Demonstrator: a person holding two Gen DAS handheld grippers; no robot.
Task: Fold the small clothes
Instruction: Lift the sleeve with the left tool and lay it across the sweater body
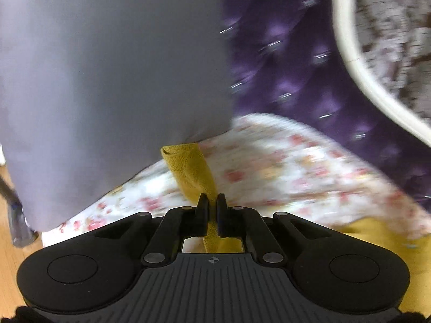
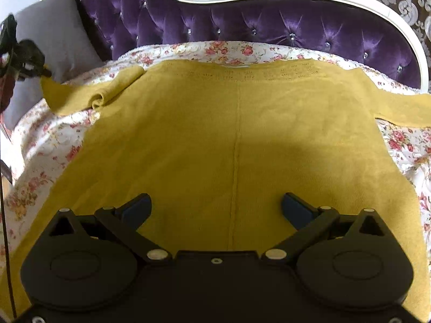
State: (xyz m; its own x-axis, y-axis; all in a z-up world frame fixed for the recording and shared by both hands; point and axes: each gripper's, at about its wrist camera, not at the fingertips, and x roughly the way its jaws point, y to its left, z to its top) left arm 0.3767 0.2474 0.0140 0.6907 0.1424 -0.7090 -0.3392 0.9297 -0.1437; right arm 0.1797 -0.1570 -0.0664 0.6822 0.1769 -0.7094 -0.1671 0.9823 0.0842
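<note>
- Black left tongs [image 1: 212, 202], nearest the lens, are pressed together, pinching the sleeve cuff [image 1: 188, 161] of a mustard-yellow knitted sweater [image 2: 229, 140].
- Sweater lies flat on the floral bedspread [image 2: 40, 161], below the purple tufted headboard [image 2: 269, 27].
- Right tongs [image 2: 215, 210] hover spread above the sweater's lower hem, empty.
- To fold well, carry the sleeve across the sweater's chest, keeping it taut and uncreased.
- Grey pillow [image 2: 56, 35] sits left of the sweater.

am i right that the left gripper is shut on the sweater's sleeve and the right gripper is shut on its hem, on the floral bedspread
Not quite. In the right wrist view the right gripper is open, hovering over the yellow sweater and gripping nothing. The left gripper is shut on the sleeve, and the sweater lies on the floral bedspread.
</note>
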